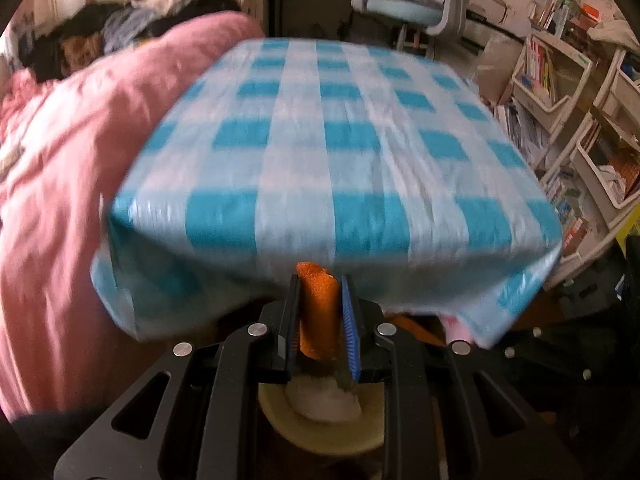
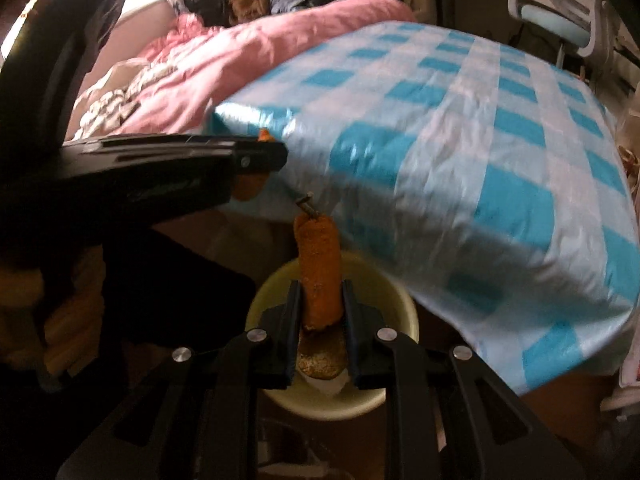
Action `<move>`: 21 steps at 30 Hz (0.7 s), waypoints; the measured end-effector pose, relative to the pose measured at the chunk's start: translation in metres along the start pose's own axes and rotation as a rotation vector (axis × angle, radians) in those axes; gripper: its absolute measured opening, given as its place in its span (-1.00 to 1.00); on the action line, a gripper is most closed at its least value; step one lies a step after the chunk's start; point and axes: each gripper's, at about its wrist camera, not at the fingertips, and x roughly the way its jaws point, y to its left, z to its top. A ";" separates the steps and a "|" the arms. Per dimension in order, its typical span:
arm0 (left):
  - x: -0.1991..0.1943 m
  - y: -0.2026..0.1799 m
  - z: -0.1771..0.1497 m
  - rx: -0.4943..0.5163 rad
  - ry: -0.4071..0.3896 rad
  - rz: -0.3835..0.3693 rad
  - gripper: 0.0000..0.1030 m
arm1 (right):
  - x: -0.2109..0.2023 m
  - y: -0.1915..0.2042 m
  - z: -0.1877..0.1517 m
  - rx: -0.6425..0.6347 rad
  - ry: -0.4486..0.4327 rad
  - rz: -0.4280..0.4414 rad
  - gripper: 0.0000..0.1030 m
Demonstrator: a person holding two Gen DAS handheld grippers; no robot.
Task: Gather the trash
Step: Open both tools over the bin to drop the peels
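I have both grippers clamped on orange peel scraps, long axes along the fingers, and the yellow bin (image 2: 332, 392) sits directly beneath my right gripper (image 2: 320, 312) and left gripper (image 1: 320, 320), just off the worktop's (image 2: 480, 152) near edge.

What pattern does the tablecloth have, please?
The tablecloth is a blue and white check, clearest in the left wrist view.

Blurred by motion throughout — the checked tablecloth (image 1: 320, 152) most of all, its squares smeared at the near edge. Hidden under the left gripper (image 1: 320, 316): most of the pale bin (image 1: 320, 428) and the white wad inside. Cut off by its fingers, the lower end of the orange peel (image 1: 319, 312). Too small to tell — the shelf (image 1: 560, 92) contents.
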 end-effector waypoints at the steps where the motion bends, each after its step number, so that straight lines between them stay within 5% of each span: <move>1: 0.000 0.000 -0.007 -0.004 0.015 -0.002 -0.64 | 0.002 0.000 -0.003 0.002 0.010 0.001 -0.58; 5: 0.003 -0.002 -0.024 0.000 0.065 -0.007 -0.64 | 0.007 0.003 -0.016 0.007 0.066 0.000 -0.54; 7: 0.009 -0.002 -0.032 0.006 0.118 -0.026 -0.58 | 0.008 0.004 -0.019 0.007 0.085 -0.009 -0.36; 10: 0.012 -0.002 -0.038 0.000 0.150 -0.026 -0.19 | 0.008 0.005 -0.026 0.009 0.098 -0.029 -0.12; 16: -0.004 -0.003 -0.036 0.012 0.050 0.042 0.16 | -0.004 -0.001 -0.026 0.044 0.032 -0.087 0.27; 21: -0.028 -0.006 -0.024 0.028 -0.095 0.110 0.59 | -0.027 -0.005 -0.018 0.063 -0.121 -0.227 0.62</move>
